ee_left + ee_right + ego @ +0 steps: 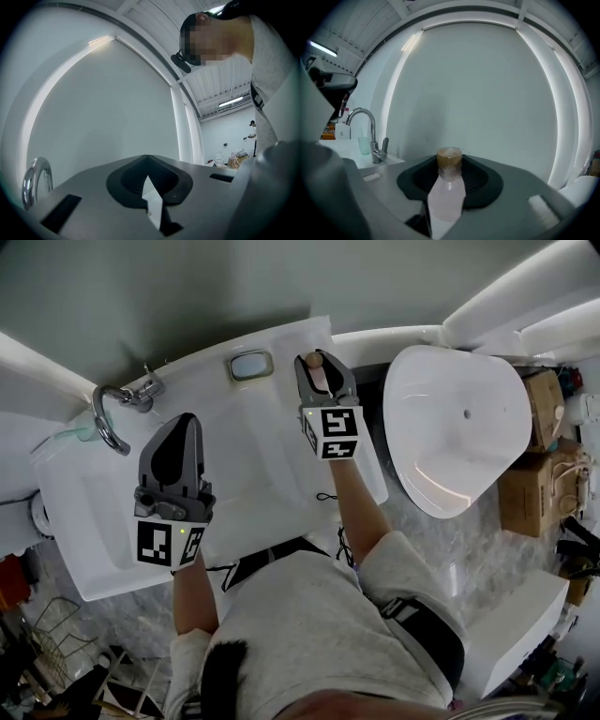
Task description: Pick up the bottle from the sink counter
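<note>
A pale pink bottle (319, 377) with a brown cap stands at the back right corner of the white sink counter (272, 465). My right gripper (317, 366) is closed round it, one jaw on each side. In the right gripper view the bottle (446, 194) fills the gap between the jaws of that gripper (449, 164), and its cap sticks out past them. My left gripper (180, 426) hangs over the sink basin with its jaws together and nothing in them. In the left gripper view only a thin sliver shows between the jaws of the left gripper (147, 164).
A chrome faucet (108, 418) stands at the counter's back left, with a green cup (363, 144) beside it. A small oval dish (251, 365) lies left of the bottle. A white toilet (450, 427) is to the right, with cardboard boxes (536, 474) beyond it. A wall is close behind.
</note>
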`<action>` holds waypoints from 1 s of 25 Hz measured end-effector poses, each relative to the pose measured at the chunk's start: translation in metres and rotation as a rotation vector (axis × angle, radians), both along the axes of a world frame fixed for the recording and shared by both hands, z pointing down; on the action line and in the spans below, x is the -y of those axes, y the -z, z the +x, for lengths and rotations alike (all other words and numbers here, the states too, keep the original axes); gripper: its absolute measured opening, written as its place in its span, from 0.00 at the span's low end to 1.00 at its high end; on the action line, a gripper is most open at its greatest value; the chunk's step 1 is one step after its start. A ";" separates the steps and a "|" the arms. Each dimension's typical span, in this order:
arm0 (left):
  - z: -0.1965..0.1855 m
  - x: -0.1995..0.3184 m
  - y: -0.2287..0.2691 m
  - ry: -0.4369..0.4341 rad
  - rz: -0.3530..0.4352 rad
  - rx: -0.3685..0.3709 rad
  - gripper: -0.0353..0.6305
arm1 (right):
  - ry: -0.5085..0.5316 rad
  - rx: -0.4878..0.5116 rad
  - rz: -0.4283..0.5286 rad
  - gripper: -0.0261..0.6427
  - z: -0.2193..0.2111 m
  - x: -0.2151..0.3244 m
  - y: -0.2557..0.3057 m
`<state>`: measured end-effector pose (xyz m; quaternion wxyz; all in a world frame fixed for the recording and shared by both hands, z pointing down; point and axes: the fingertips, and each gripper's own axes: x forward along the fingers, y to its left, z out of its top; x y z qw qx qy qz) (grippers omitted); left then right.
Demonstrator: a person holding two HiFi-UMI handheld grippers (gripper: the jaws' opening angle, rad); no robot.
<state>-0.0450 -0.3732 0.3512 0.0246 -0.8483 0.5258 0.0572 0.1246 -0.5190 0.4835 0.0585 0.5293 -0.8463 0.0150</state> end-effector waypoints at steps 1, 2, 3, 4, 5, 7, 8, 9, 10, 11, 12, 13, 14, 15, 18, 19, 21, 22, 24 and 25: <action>-0.001 -0.004 0.003 -0.006 0.005 0.002 0.06 | -0.006 0.008 0.009 0.26 0.000 -0.007 0.008; -0.002 -0.007 0.006 -0.012 0.010 0.004 0.06 | -0.014 0.017 0.018 0.26 0.001 -0.014 0.015; -0.002 -0.010 0.009 -0.017 0.016 0.006 0.06 | -0.022 0.026 0.024 0.26 0.002 -0.020 0.023; -0.004 -0.013 0.012 -0.022 0.021 0.007 0.06 | -0.030 0.033 0.029 0.26 0.002 -0.027 0.031; -0.005 -0.016 0.015 -0.026 0.027 0.006 0.06 | -0.038 0.038 0.033 0.26 0.003 -0.033 0.038; -0.009 -0.022 0.023 -0.033 0.037 0.001 0.06 | -0.050 0.042 0.038 0.26 0.003 -0.046 0.050; -0.011 -0.025 0.026 -0.035 0.041 -0.002 0.06 | -0.056 0.043 0.039 0.26 0.003 -0.053 0.056; -0.013 -0.028 0.030 -0.037 0.045 -0.004 0.06 | -0.061 0.044 0.040 0.26 0.003 -0.060 0.061; -0.015 -0.030 0.033 -0.038 0.048 -0.003 0.06 | -0.066 0.047 0.041 0.26 0.003 -0.066 0.066; -0.017 -0.033 0.035 -0.040 0.050 0.000 0.06 | -0.070 0.049 0.041 0.26 0.003 -0.073 0.071; -0.017 -0.035 0.037 -0.043 0.053 0.002 0.06 | -0.073 0.051 0.042 0.26 0.004 -0.080 0.075; -0.018 -0.038 0.039 -0.048 0.055 0.002 0.06 | -0.075 0.052 0.044 0.26 0.004 -0.087 0.078; -0.018 -0.040 0.041 -0.054 0.059 0.002 0.06 | -0.077 0.052 0.047 0.26 0.005 -0.093 0.082; -0.018 -0.042 0.043 -0.060 0.063 0.001 0.06 | -0.079 0.053 0.050 0.26 0.005 -0.099 0.086; -0.017 -0.049 0.049 -0.079 0.075 0.002 0.06 | -0.083 0.048 0.066 0.26 0.004 -0.117 0.097; -0.016 -0.051 0.051 -0.085 0.078 0.001 0.06 | -0.085 0.044 0.072 0.26 0.004 -0.123 0.101; -0.016 -0.057 0.056 -0.097 0.084 -0.004 0.06 | -0.089 0.038 0.082 0.26 0.004 -0.135 0.109; -0.016 -0.060 0.058 -0.101 0.087 -0.005 0.06 | -0.092 0.039 0.085 0.26 0.003 -0.141 0.112; -0.016 -0.065 0.062 -0.110 0.097 -0.008 0.06 | -0.099 0.044 0.092 0.26 0.004 -0.152 0.119; -0.016 -0.067 0.064 -0.115 0.101 -0.008 0.06 | -0.103 0.047 0.096 0.26 0.004 -0.158 0.122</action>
